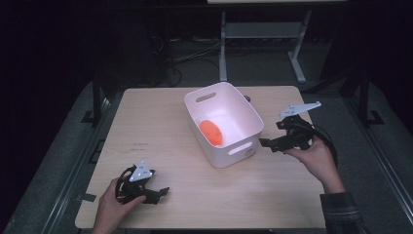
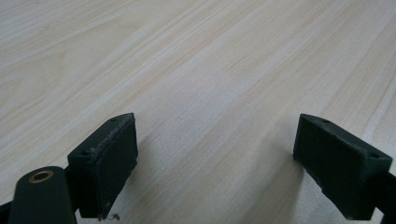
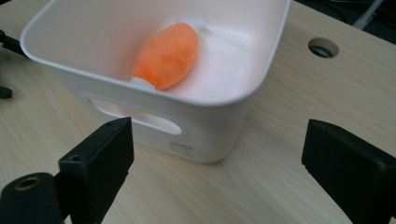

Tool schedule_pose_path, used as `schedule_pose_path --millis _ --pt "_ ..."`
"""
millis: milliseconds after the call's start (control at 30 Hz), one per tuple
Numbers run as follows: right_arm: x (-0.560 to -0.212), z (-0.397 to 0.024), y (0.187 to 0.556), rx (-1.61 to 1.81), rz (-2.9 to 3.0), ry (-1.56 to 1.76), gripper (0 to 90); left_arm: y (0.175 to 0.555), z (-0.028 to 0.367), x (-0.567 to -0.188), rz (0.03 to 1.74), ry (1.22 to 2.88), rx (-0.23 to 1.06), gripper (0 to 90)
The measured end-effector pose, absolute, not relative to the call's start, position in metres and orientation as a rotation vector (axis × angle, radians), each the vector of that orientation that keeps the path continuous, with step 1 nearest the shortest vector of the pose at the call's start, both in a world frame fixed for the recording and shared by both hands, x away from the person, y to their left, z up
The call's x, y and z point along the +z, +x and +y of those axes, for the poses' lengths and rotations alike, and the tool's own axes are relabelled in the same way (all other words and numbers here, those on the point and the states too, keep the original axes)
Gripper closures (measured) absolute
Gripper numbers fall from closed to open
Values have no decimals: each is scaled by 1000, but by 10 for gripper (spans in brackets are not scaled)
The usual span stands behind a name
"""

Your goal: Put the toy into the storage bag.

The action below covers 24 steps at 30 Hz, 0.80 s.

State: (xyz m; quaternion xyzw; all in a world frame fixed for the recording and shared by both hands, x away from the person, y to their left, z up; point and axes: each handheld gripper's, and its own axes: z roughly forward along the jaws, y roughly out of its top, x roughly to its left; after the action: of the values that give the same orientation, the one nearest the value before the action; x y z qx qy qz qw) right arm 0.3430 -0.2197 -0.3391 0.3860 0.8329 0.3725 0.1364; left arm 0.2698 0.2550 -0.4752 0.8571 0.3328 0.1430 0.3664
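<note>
A white plastic bin (image 1: 243,146) with handle slots stands on the wooden table (image 1: 160,126), a little right of its middle. An orange oval pouch with white ends (image 1: 211,132) lies on the bin's floor; the right gripper view looks into the bin (image 3: 219,121) at the pouch (image 3: 166,56). My right gripper (image 1: 265,143) hangs just right of the bin's near corner, pointing at it, open with nothing between its jaws (image 3: 215,182). My left gripper (image 1: 163,193) rests low at the table's front left, open over bare wood (image 2: 215,172).
A round cable hole (image 3: 323,47) sits in the tabletop behind the bin. Beyond the table's far edge stand a white desk frame (image 1: 223,48) and loose cables on a dark floor. Bare wood spreads left of the bin.
</note>
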Motion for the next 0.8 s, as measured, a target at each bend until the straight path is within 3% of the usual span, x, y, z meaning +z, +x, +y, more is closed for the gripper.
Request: schedule_pose_path --millis 800 --pt "-414 -247 303 1086 2334 1175 85 270 255 -475 855 2207 366 128"
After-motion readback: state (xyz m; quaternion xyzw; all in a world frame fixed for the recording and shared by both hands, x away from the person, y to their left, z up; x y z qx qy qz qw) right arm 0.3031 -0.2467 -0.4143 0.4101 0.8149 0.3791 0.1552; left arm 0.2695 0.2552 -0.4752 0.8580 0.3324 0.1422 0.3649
